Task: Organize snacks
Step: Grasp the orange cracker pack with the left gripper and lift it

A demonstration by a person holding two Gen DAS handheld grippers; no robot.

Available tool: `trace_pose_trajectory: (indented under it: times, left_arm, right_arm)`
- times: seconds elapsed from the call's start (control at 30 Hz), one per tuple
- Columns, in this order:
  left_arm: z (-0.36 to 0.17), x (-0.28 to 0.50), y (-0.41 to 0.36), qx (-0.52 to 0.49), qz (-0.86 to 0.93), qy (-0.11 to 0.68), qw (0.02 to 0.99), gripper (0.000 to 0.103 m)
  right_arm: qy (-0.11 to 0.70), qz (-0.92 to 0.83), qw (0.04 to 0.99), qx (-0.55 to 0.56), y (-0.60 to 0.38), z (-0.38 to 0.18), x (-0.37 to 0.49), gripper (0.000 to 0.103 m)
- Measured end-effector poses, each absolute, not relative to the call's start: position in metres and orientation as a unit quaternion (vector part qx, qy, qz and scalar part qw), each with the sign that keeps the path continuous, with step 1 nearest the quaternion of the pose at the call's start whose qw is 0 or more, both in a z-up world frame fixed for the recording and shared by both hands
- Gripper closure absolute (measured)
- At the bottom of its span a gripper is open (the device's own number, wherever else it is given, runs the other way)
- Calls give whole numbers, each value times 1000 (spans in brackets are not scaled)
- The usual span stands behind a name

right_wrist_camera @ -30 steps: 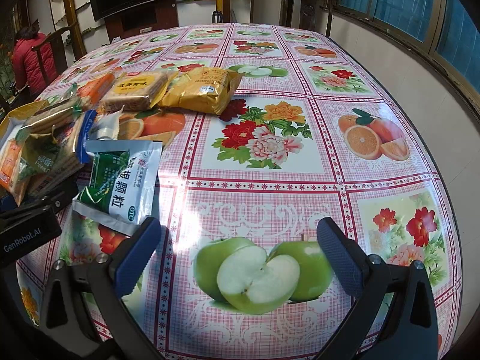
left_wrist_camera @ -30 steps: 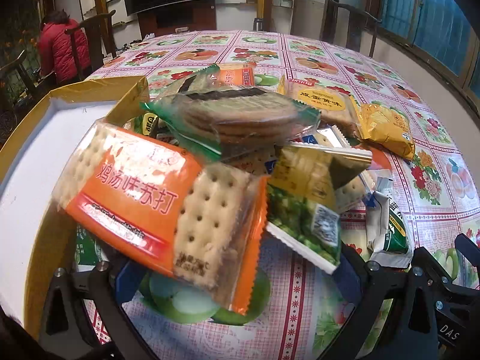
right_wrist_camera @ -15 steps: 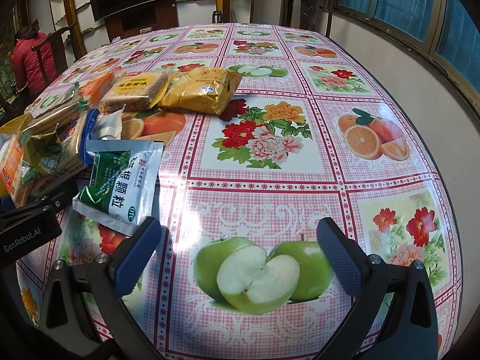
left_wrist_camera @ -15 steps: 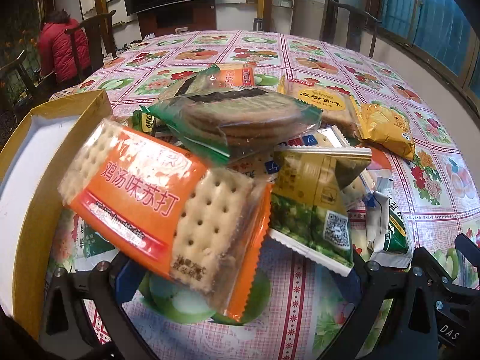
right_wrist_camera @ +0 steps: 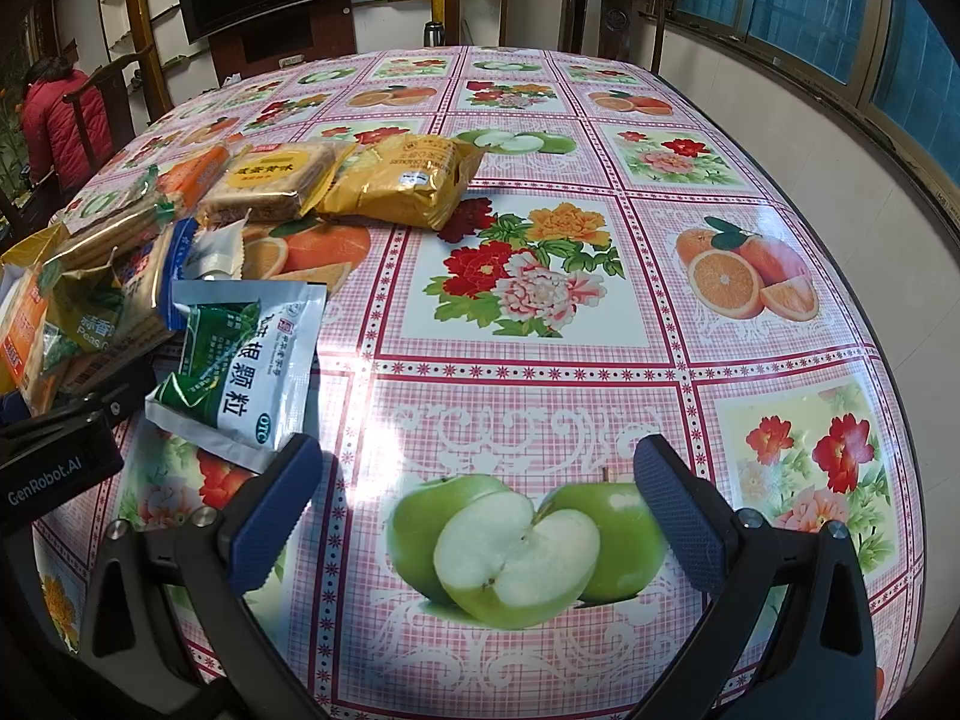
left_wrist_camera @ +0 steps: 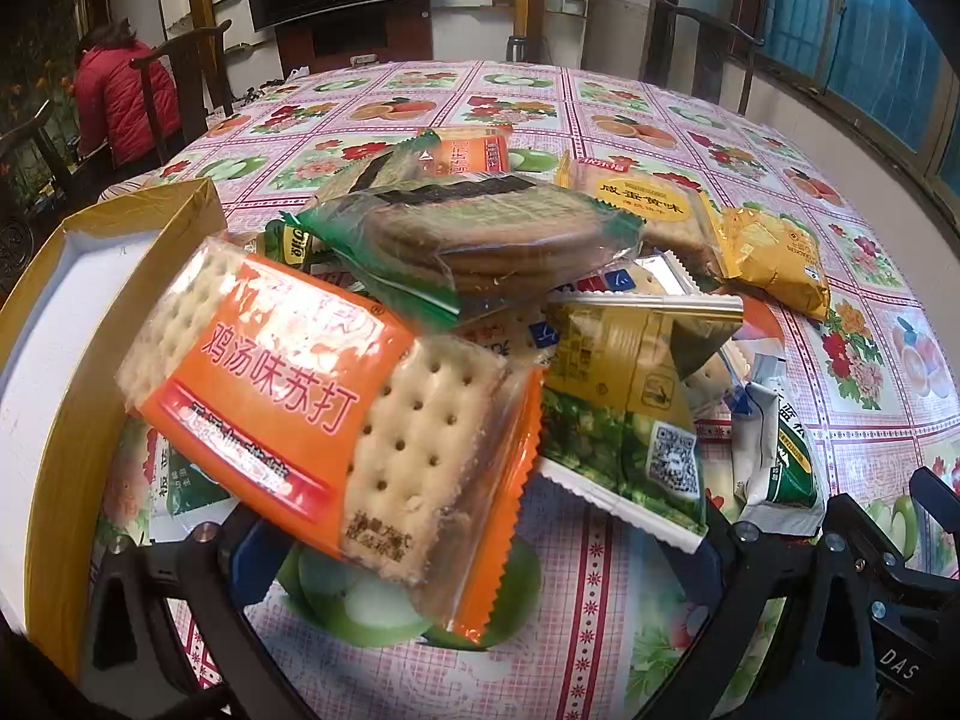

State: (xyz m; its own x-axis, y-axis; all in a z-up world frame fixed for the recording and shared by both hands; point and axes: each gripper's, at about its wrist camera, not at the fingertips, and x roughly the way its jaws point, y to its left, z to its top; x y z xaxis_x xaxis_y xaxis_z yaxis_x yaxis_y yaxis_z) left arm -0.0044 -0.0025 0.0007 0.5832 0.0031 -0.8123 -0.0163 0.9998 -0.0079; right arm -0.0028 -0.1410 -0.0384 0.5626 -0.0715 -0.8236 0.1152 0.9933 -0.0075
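Note:
My left gripper point(left_wrist_camera: 474, 546) is wide apart and carries a bundle of snack packets above the table: an orange soda-cracker pack point(left_wrist_camera: 324, 414), a green-wrapped round biscuit pack point(left_wrist_camera: 474, 234) and a yellow-green pea pack point(left_wrist_camera: 636, 396). The packets hide its pads. A yellow-rimmed white box point(left_wrist_camera: 90, 324) stands to the left of the bundle. My right gripper point(right_wrist_camera: 474, 516) is open and empty, low over the tablecloth's apple picture. The carried bundle point(right_wrist_camera: 78, 312) shows at the left edge of the right wrist view.
On the fruit-print tablecloth point(right_wrist_camera: 600, 360) lie a green-and-white sachet point(right_wrist_camera: 240, 366), a tan biscuit pack point(right_wrist_camera: 270, 180) and a yellow bag point(right_wrist_camera: 408, 180). A person in red point(left_wrist_camera: 120, 102) sits beyond the table among wooden chairs.
The left gripper has carried the bundle of packets to the right, away from the box, which now sits further left in its view. The right gripper has not moved.

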Motion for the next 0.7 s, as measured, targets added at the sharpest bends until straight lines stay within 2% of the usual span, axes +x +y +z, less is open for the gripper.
trace_pose_trajectory:
  times: [0.7]
  left_arm:
    - [1,-6,-7,-7,4,468,884,0]
  right_arm:
    - [477,-65,876,33,-137,-38,-5,0]
